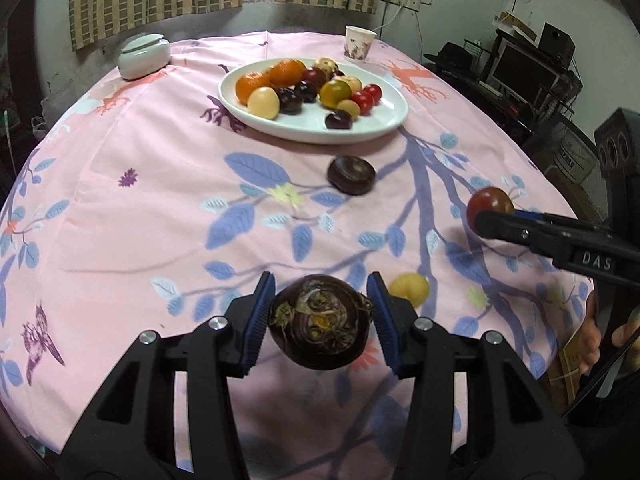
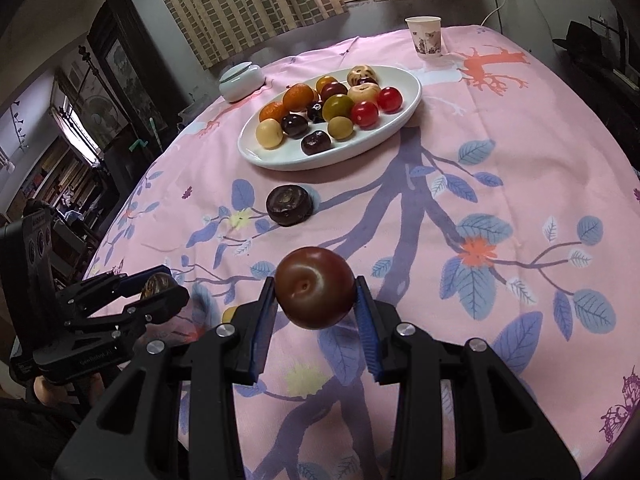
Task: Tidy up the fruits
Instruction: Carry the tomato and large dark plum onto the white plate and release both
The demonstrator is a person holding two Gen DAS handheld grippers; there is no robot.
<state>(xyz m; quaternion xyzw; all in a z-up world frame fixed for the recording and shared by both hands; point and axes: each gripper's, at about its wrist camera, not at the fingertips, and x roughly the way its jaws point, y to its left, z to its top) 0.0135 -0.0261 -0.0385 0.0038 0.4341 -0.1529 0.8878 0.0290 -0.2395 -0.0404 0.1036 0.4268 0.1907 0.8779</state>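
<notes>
Left gripper (image 1: 322, 318) clamps a dark water chestnut (image 1: 320, 322), jaws part-closed; right gripper (image 2: 316, 312) pinches a dark tomato (image 2: 315, 286). Both lifted clear. Plate (image 1: 384, 128) at 12 o'clock. Advice: carry level, lower into bare rim space, release gently.

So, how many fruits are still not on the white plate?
4. A dark water chestnut held in the left gripper, a dark red tomato held in the right gripper, another water chestnut lying on the cloth near the white plate, and a small yellow fruit beside the left gripper.
</notes>
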